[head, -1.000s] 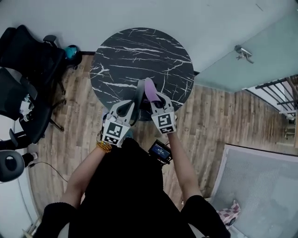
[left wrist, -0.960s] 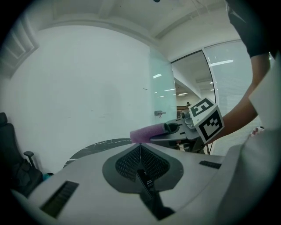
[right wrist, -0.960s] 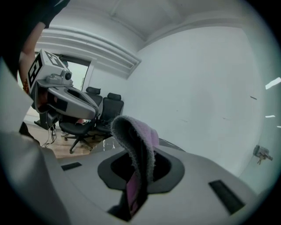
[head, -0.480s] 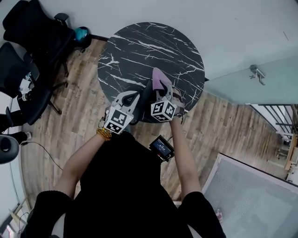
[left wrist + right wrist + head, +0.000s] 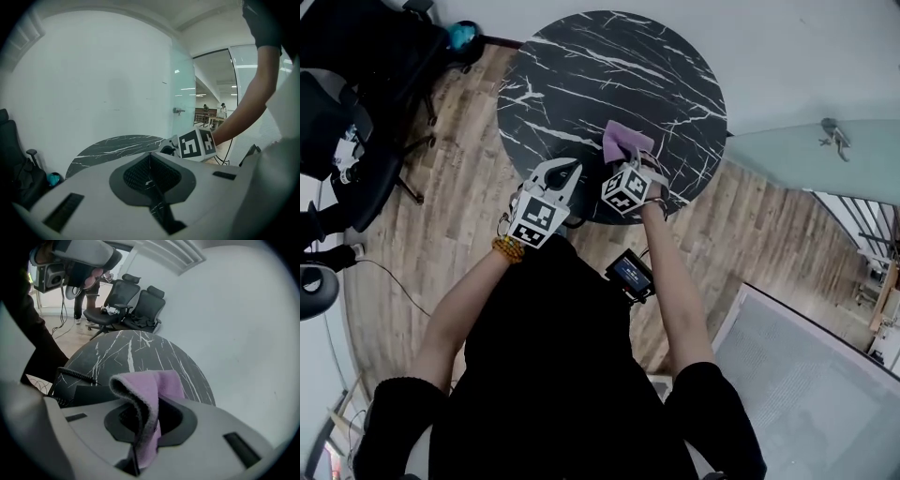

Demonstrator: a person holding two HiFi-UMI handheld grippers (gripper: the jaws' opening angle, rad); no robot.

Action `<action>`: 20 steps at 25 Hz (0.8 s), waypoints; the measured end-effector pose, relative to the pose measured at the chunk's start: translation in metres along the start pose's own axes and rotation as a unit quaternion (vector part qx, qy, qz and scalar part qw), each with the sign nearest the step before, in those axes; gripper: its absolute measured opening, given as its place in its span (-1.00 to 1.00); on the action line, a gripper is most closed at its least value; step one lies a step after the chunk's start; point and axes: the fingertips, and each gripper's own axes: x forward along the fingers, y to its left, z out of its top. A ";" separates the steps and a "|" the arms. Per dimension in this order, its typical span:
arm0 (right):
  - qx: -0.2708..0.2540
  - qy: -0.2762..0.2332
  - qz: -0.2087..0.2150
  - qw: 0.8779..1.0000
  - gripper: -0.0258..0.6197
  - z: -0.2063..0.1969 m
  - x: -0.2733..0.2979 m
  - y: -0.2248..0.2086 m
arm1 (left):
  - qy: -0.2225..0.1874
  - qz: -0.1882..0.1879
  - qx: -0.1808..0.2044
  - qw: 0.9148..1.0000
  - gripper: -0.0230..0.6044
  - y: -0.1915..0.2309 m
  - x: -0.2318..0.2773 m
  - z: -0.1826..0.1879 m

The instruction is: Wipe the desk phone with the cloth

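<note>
A purple cloth (image 5: 623,141) hangs folded from my right gripper (image 5: 624,161), which is shut on it over the near edge of the round black marble table (image 5: 581,75). In the right gripper view the cloth (image 5: 150,390) drapes over the jaws. Left of it lie the dark desk phone (image 5: 91,393) and its coiled cord (image 5: 70,375). In the head view the phone (image 5: 584,199) is mostly hidden between the two grippers. My left gripper (image 5: 573,170) is shut on nothing, just left of the right one. Its jaws (image 5: 150,155) meet in a line.
Black office chairs (image 5: 347,84) stand on the wooden floor to the left, with a teal object (image 5: 464,36) near the wall. A glass door with a handle (image 5: 835,134) is at the right. A grey mat (image 5: 825,394) lies at the lower right.
My right gripper has tipped forward and down with the cloth, which now spreads over the table's near edge. The left gripper has stayed beside it, still shut.
</note>
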 end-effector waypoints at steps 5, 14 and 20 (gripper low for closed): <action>0.017 0.002 0.013 1.000 -0.73 0.001 0.006 0.005 | 0.001 -0.004 -0.009 1.000 -0.88 -0.001 -0.001 -0.006; 0.060 0.010 0.016 0.998 -0.73 -0.001 0.007 0.010 | -0.003 -0.007 -0.011 1.000 -0.88 -0.004 -0.003 -0.007; 0.076 0.014 0.025 0.997 -0.73 -0.003 0.005 0.022 | -0.007 -0.009 -0.014 1.000 -0.88 -0.008 -0.008 -0.008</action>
